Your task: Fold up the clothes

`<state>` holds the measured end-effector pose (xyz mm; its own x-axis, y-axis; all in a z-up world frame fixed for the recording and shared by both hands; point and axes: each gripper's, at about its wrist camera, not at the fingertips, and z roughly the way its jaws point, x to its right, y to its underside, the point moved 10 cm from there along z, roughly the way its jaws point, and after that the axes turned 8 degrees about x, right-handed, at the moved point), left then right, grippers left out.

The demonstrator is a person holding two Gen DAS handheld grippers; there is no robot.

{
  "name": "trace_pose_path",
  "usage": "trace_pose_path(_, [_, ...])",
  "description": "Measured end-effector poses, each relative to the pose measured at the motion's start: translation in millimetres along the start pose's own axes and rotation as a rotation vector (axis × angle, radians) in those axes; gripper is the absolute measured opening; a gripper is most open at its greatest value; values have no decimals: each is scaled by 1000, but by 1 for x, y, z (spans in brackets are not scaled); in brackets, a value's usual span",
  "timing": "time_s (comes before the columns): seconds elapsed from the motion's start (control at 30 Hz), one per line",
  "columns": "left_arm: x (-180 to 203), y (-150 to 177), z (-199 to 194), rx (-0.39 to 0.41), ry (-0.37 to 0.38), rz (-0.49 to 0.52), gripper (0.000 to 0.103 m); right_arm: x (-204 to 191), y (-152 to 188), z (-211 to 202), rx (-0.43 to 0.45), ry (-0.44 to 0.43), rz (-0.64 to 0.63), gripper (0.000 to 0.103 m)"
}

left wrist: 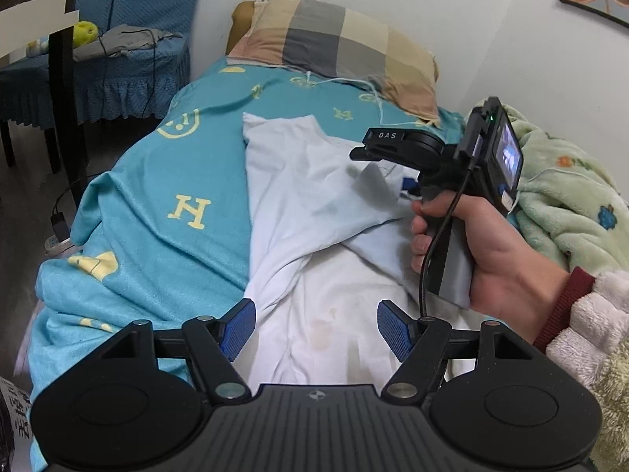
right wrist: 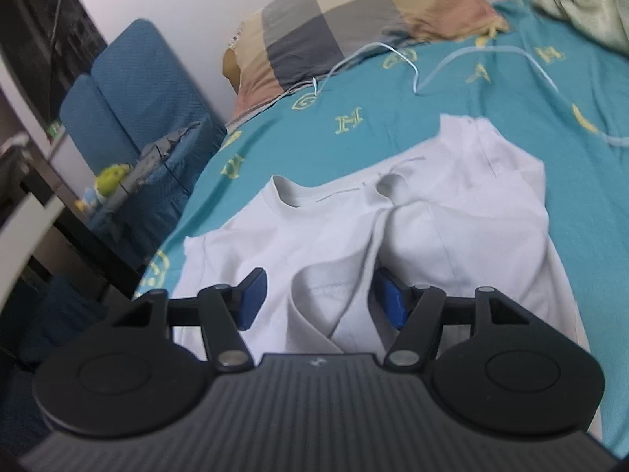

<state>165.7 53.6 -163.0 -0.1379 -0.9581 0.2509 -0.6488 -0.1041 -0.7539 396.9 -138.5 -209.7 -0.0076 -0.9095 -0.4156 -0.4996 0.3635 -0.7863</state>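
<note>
covering most of both views, the bed [left wrist: 157, 196] wore a teal sheet printed with yellow letters, a checked pillow [left wrist: 338, 39] at its head and a green fleece blanket [left wrist: 570, 196] bunched along the wall side. on the sheet lay the white t-shirt [left wrist: 298, 204], collar toward the pillow, one side drawn in over the body and a sleeve crossed over its middle, with faint stains near the lower part. it looked partly gathered rather than squared, which would fit either a fold in progress or a shirt just laid out crooked. the left gripper [left wrist: 316, 330] hung over the shirt's lower part, jaws wide apart and holding nothing. the right gripper [right wrist: 318, 299], held in a hand [left wrist: 483, 259], was low over the folded-in fabric, jaws spread as well, a ridge of cloth lying between them but not pinched. closing there could catch two layers at once and drag the crossed sleeve askew; the loose thin cord [right wrist: 491, 59] near the pillow could snag.
</note>
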Motion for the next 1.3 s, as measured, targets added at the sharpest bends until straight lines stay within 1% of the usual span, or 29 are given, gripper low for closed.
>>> trace_pose_path(0.03, [-1,0,0,0,-2,-1,71,2,0,-1,1,9,-6,19])
trace_pose_path(0.07, [-1,0,0,0,-3,-2,71,6,0,-2,0,17,3,7])
trace_pose_path(0.33, [-6,0,-2,0,-16,-11,71,41,-1,-12,-14,83,75,7])
trace_pose_path(0.37, [-7,0,-2,0,-18,-12,71,45,-1,-13,-15,91,84,9])
trace_pose_path(0.43, [-8,0,-2,-1,-21,-14,71,54,-1,-15,-19,108,102,10])
trace_pose_path(0.47, [-9,0,-2,-1,-22,-15,71,54,-2,-20,-21,109,101,12])
trace_pose_path(0.53, [-10,-1,-1,0,-27,-13,71,51,-6,-33,-27,103,88,19])
trace_pose_path(0.57, [-10,-1,0,-1,-26,-15,71,49,-8,-39,-30,101,82,30])
trace_pose_path(0.6, [-11,-2,0,-2,-23,-18,71,45,-11,-50,-21,100,45,42])
trace_pose_path(0.63, [-10,-2,0,-2,-21,-21,71,40,-14,-66,-12,95,0,47])
trace_pose_path(0.67, [-9,-3,1,-2,-18,-24,71,35,-15,-82,-6,88,-40,50])
trace_pose_path(0.7, [-7,-2,0,-2,-12,-23,71,32,-17,-101,0,81,-60,50])
trace_pose_path(0.77, [0,-1,-3,1,5,-14,71,26,-15,-141,0,51,-76,50])
trace_pose_path(0.83, [6,1,-7,2,21,-10,71,21,-10,-183,-8,43,-99,50])
trace_pose_path(0.9, [11,5,-12,-13,62,-36,71,16,0,-224,-3,31,-99,51])
trace_pose_path(0.93, [12,8,-16,-20,78,-46,71,14,6,-244,-8,19,-92,54])
trace_pose_path(0.97, [13,9,-20,-20,83,-50,71,12,13,-262,-13,8,-82,66])
trace_pose_path(1.0, [13,10,-23,-20,85,-52,71,10,18,-280,-6,-3,-70,74])
trace_pose_path(1.03, [13,12,-27,-20,88,-55,71,8,23,-298,4,-13,-58,77])
trace_pose_path(1.07, [13,11,-30,-19,89,-60,72,7,28,-313,12,-21,-51,76])
trace_pose_path(1.13, [11,9,-37,-11,86,-74,72,4,40,-339,24,-38,-50,80])
trace_pose_path(1.17, [10,7,-40,-8,79,-79,72,2,46,-349,28,-51,-54,84])
trace_pose_path(1.23, [6,4,-50,-1,65,-89,72,1,57,-366,41,-61,-72,85])
trace_pose_path(1.3, [6,2,-59,-17,66,-94,73,4,63,-374,46,-69,-69,85])
